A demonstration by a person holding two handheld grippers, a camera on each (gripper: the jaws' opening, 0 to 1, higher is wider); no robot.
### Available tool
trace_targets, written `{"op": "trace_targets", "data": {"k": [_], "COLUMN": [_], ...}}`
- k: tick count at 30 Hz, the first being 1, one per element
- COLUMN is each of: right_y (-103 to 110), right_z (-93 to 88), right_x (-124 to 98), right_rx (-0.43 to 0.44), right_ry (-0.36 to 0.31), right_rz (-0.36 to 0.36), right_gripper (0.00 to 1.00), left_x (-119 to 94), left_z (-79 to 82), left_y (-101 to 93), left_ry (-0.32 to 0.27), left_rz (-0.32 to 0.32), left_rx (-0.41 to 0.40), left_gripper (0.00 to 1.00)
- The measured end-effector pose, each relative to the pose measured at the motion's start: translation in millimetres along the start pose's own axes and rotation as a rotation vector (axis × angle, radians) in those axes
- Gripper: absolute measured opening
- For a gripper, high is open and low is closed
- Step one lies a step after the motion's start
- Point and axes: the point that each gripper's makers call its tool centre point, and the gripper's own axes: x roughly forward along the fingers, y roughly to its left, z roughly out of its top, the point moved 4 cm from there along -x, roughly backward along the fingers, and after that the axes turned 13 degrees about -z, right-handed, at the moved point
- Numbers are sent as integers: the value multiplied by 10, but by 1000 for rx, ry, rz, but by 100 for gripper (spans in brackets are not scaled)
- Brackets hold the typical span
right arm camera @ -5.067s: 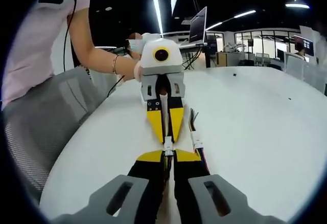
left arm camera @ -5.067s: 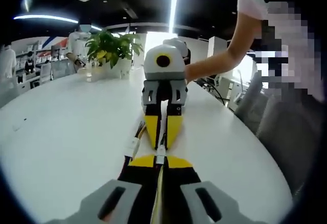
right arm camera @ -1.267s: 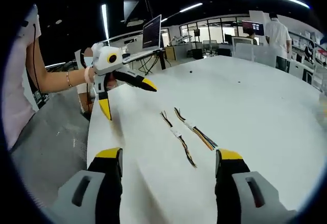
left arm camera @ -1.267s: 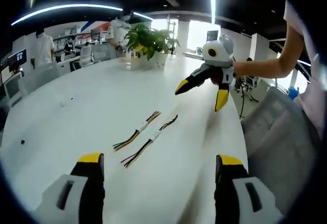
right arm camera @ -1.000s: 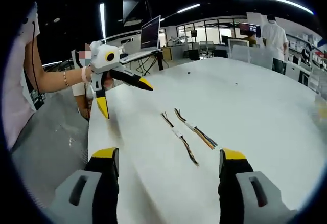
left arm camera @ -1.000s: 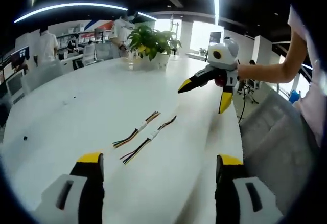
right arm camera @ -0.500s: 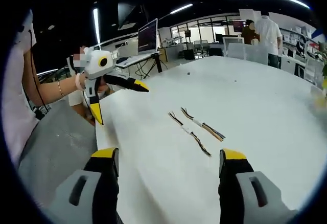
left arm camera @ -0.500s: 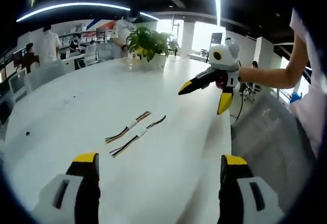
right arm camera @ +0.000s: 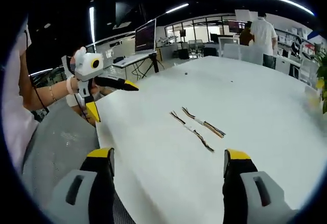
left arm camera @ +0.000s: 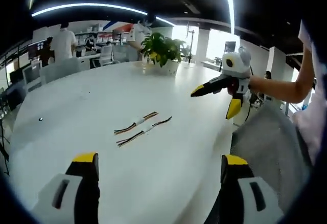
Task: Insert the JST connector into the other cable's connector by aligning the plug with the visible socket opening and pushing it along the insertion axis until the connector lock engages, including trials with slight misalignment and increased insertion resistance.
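Observation:
Two thin multi-coloured wire cables lie side by side on the white table (left arm camera: 76, 96), each with a small white connector at mid-length: one cable (left arm camera: 136, 124), the other (left arm camera: 145, 131). In the right gripper view the same pair lies at mid-table, cable (right arm camera: 203, 123) and cable (right arm camera: 192, 130). My left gripper (left arm camera: 161, 158) is open and empty, well short of them; it also appears as the left gripper (right arm camera: 113, 101), jaws spread, by the table edge. My right gripper (right arm camera: 168, 155) is open and empty too, seen from the other side as the right gripper (left arm camera: 214, 101).
A potted plant (left arm camera: 163, 50) stands at the table's far end. A grey chair (left arm camera: 265, 147) sits by the table edge, seen as the chair (right arm camera: 56, 142) from the other side. A monitor (right arm camera: 145, 37) stands behind. People stand in the background. A person's arm (left arm camera: 281, 86) holds the right gripper.
Five seconds ago both grippers were shut nose to nose on a cable's connector. Both are now open and drawn back, and the cables lie loose on the table. Both views keep receding.

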Motion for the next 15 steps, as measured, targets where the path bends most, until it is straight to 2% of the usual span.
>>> {"op": "trace_targets", "data": {"k": [2,6,10,15], "right_y": [11,42,55,69], "right_z": [-3,-6,-13,-84], "right_x": [0,-25,-54,-80], "right_rx": [-5,-7,-1,6], "right_ry": [3,6,-1,8], "right_rz": [-6,-17,-44,-74], "right_gripper": [87,88,89,89], "left_x": [-29,-45,-32,-7], "left_z": [-13,-28,-57,-88], "left_y": [-9,-62,-113,-126], "left_ry": [11,20,35,26], "left_rz": [22,15,28,53], "left_rx": [11,-15,-8,-27], "left_gripper": [99,99,99,99]}}
